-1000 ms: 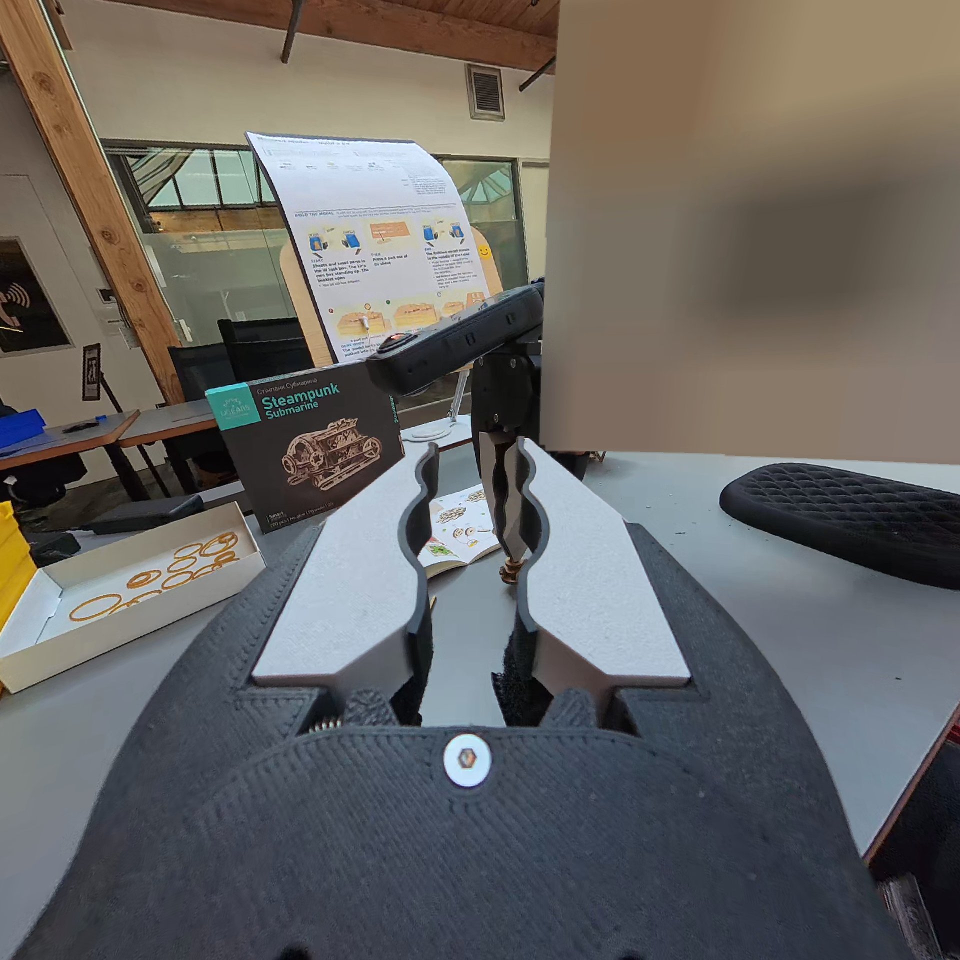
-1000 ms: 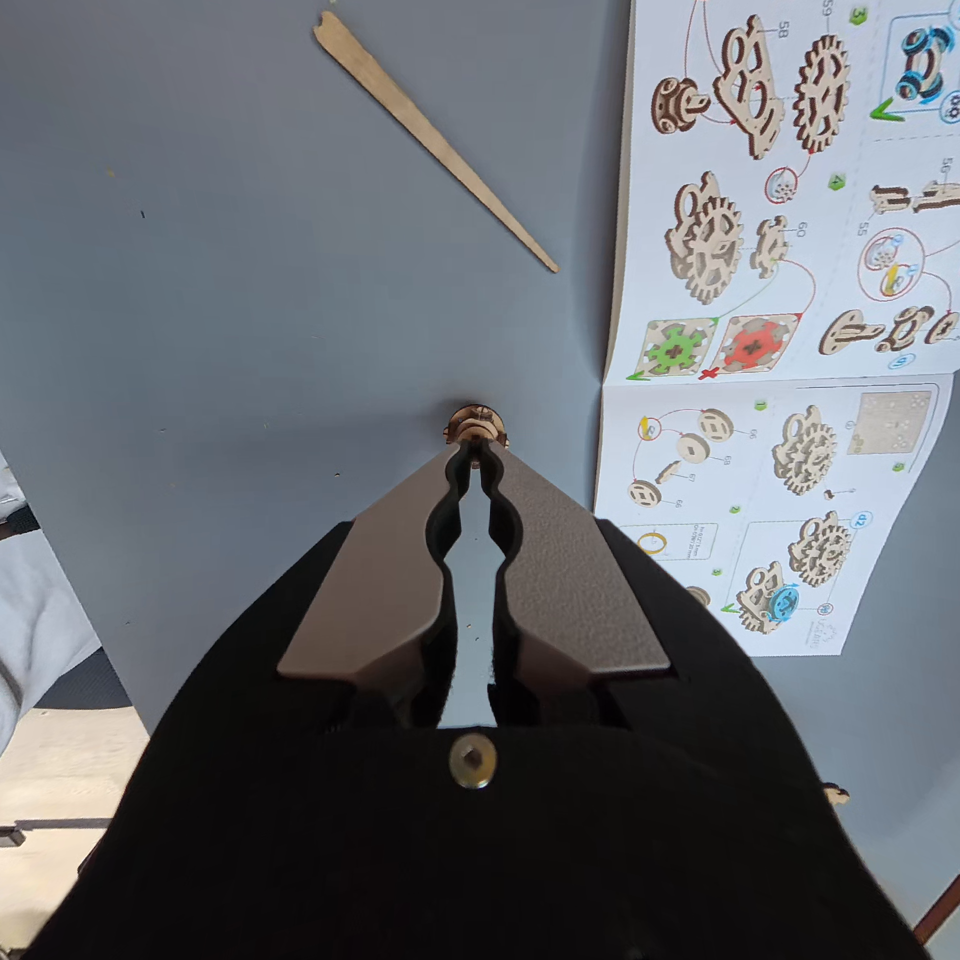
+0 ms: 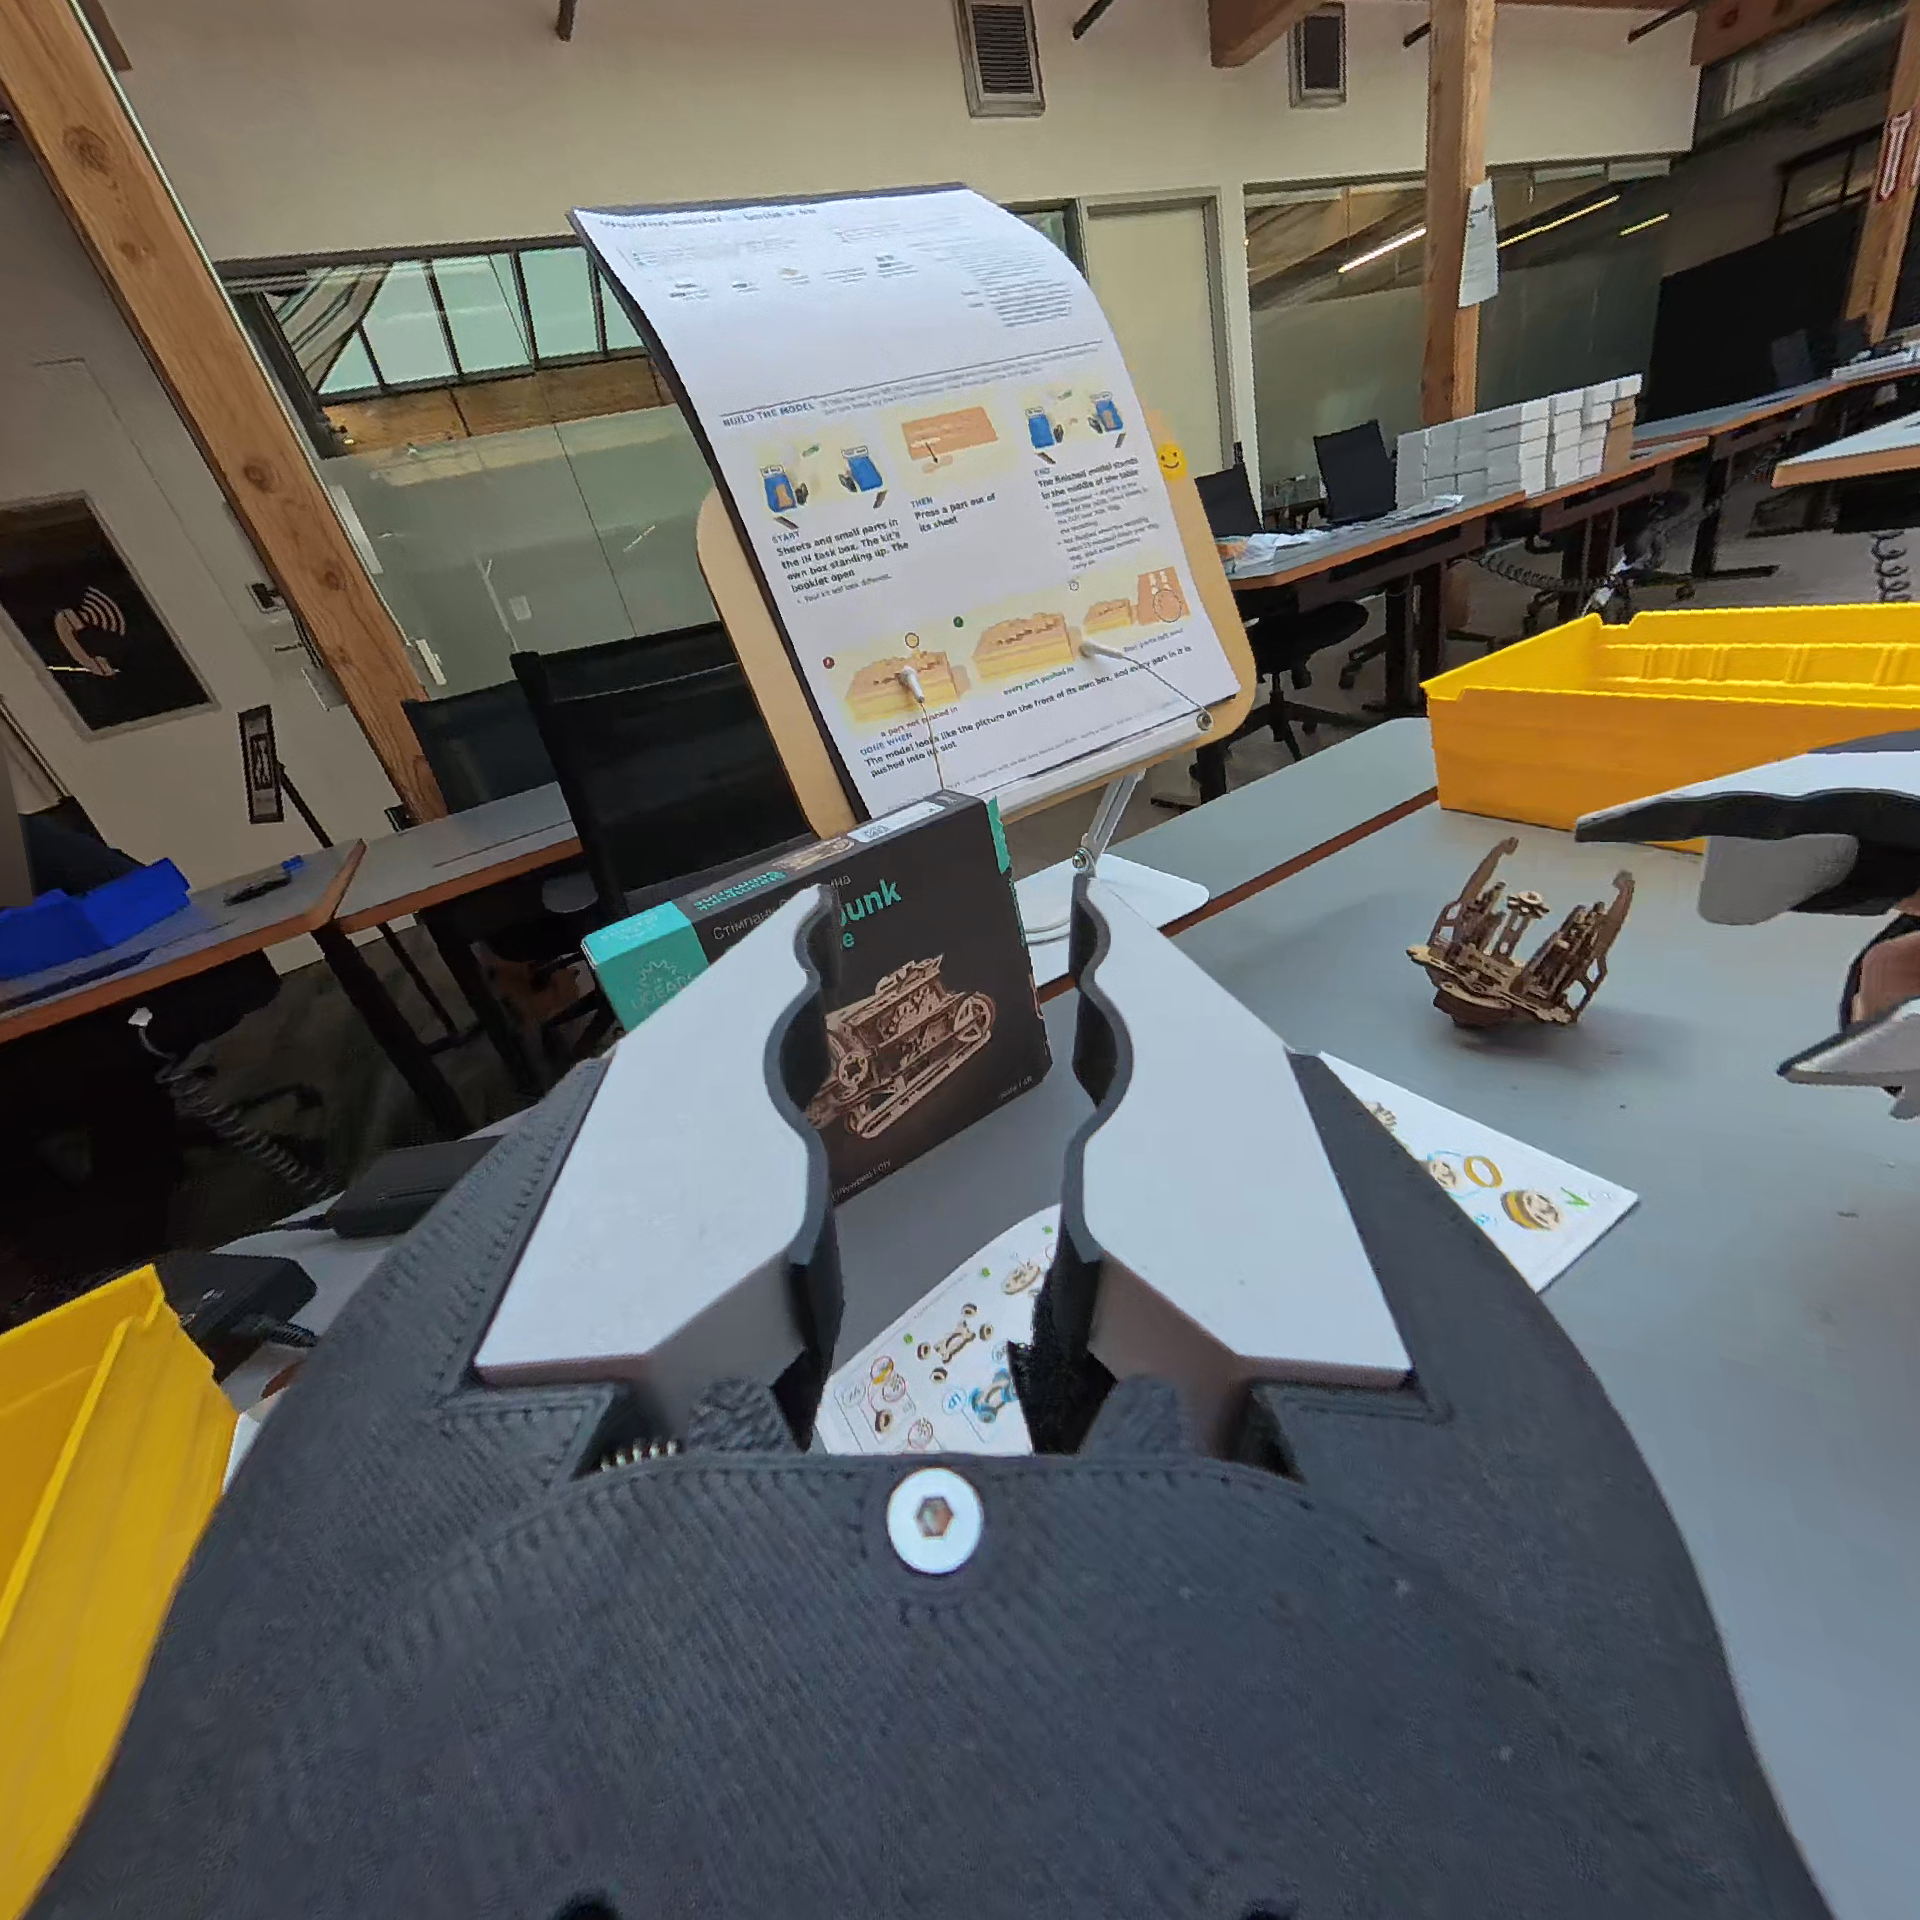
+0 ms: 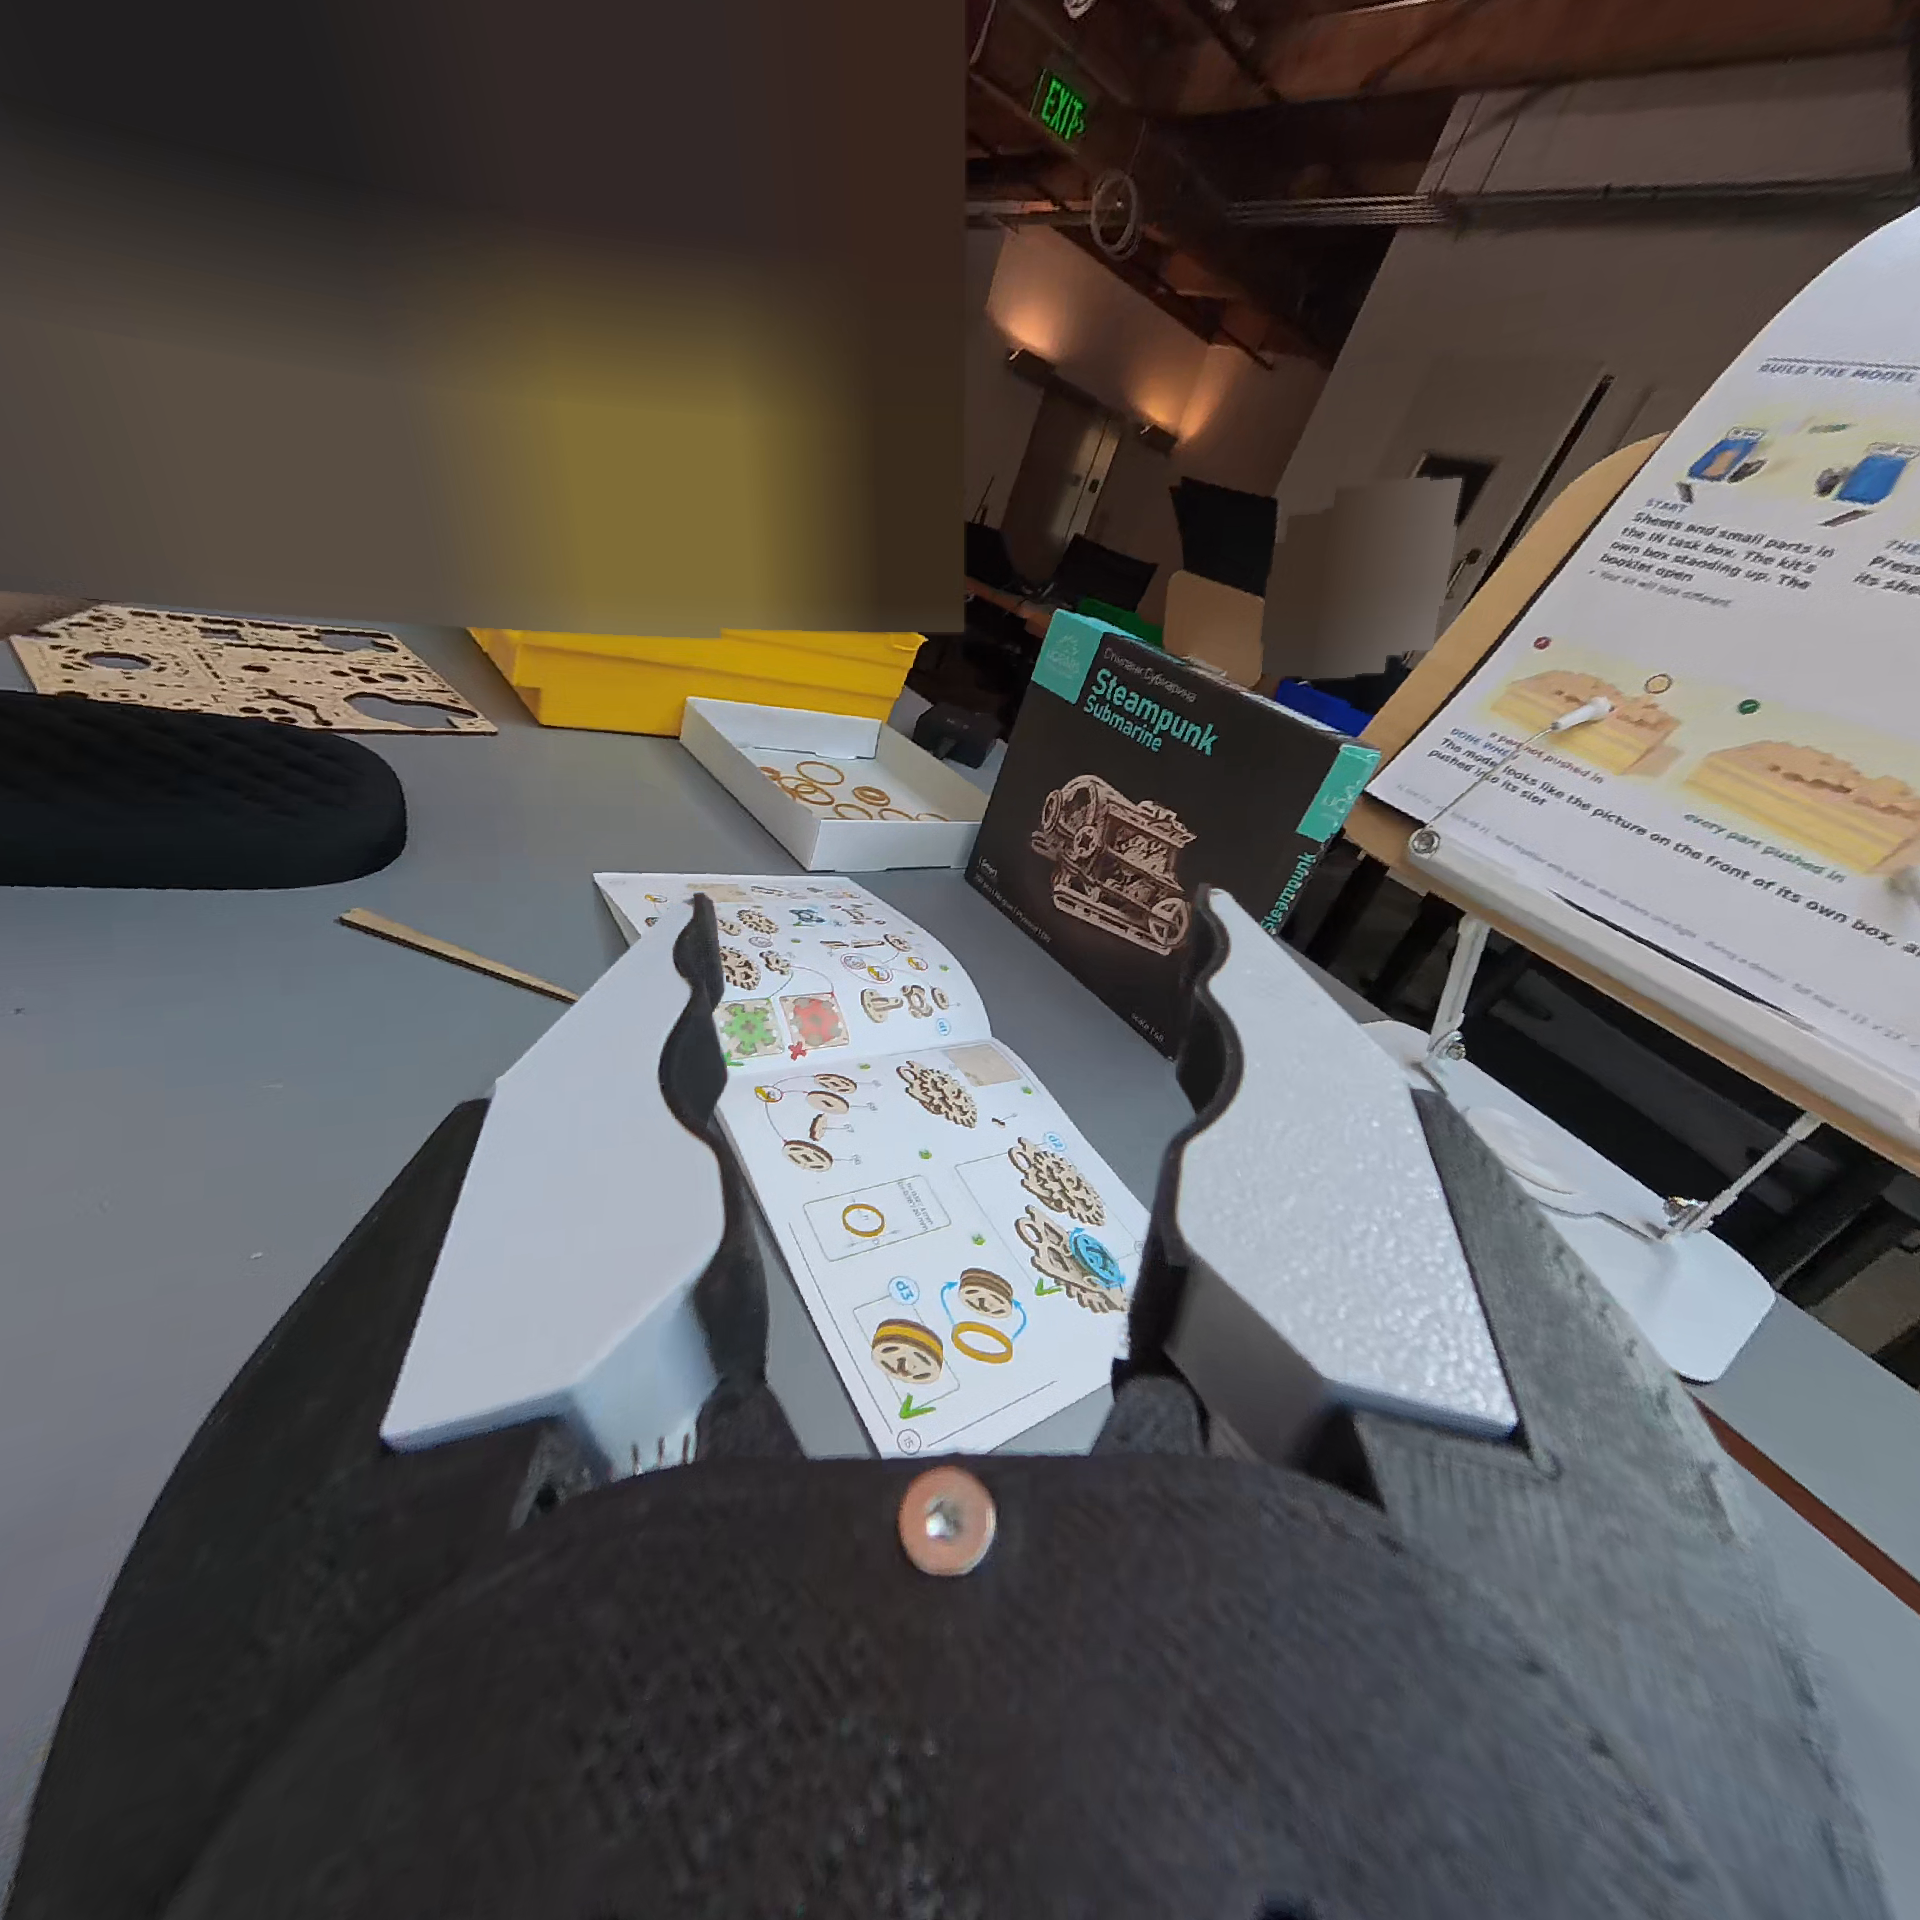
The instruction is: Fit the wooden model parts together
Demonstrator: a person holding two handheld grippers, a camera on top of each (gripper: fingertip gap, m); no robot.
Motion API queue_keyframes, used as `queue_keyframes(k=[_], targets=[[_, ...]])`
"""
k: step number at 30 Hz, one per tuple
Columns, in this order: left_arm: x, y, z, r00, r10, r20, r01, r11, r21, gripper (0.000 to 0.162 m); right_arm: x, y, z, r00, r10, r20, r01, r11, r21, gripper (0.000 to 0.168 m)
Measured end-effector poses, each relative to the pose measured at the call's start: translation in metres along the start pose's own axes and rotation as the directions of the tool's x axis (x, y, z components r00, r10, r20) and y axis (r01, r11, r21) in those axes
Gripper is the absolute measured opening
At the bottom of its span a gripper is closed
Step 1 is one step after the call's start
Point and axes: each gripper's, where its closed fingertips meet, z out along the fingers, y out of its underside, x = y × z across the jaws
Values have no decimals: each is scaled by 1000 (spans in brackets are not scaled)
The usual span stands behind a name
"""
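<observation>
Grey tabletop (image 3: 1662,1455) fills the foreground of a large open workroom with timber posts and glass partitions.

Held above it, the left gripper (image 3: 948,925) has its fingers spread with nothing between them. Past its tips the dark kit box (image 3: 914,1049) stands upright, and under the fingers lies the open instruction booklet (image 3: 935,1340). Behind the box a curved instruction sheet (image 3: 935,499) leans on a board with a white stand. To the right, on bare table, sits the partly built wooden model (image 3: 1512,961), tilted on its base and well apart from the left gripper. A yellow bin (image 3: 1662,707) stands behind it, and another yellow bin (image 3: 83,1558) is at the near left edge. At the right edge two grey fingers of the other gripper come into the left wrist view; the model lies near them but not touching.

The right gripper (image 4: 951,914) is likewise parted wide and empty, over the booklet (image 4: 883,1143). The kit box (image 4: 1153,831) stands just beyond its right finger. Left of the booklet lies a thin wooden stick (image 4: 457,951). Farther back are a shallow white tray (image 4: 831,790) holding what seem to be tan rings, a black quilted pad (image 4: 187,800), and a punched-out wooden parts sheet (image 4: 239,665) flat on the table.
</observation>
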Motion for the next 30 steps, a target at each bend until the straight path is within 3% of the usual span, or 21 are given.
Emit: queue_keyframes(k=[6, 11, 17, 21, 30], targets=[[-28, 22, 27, 992, -79, 96, 69, 992, 103, 48, 2, 4, 1, 1000, 22, -1, -21, 999, 38, 110], [-23, 57, 18, 988, -132, 78, 121, 984, 130, 53, 0, 8, 5, 995, 82, 55, -85, 995, 54, 111], [-14, 51, 16, 980, -198, -36, 201, 966, 164, 63, -12, 15, 6, 992, 47, 113, -49, 999, 17, 84], [-15, 51, 14, 985, -171, -34, 175, 969, 176, 56, -22, 17, 2, 988, 1, 157, -2, 1000, 5, 49], [0, 64, 19, 993, -100, -69, 107, 989, 104, 47, -37, 36, 2, 952, 141, 273, -111, 986, -123, 6]])
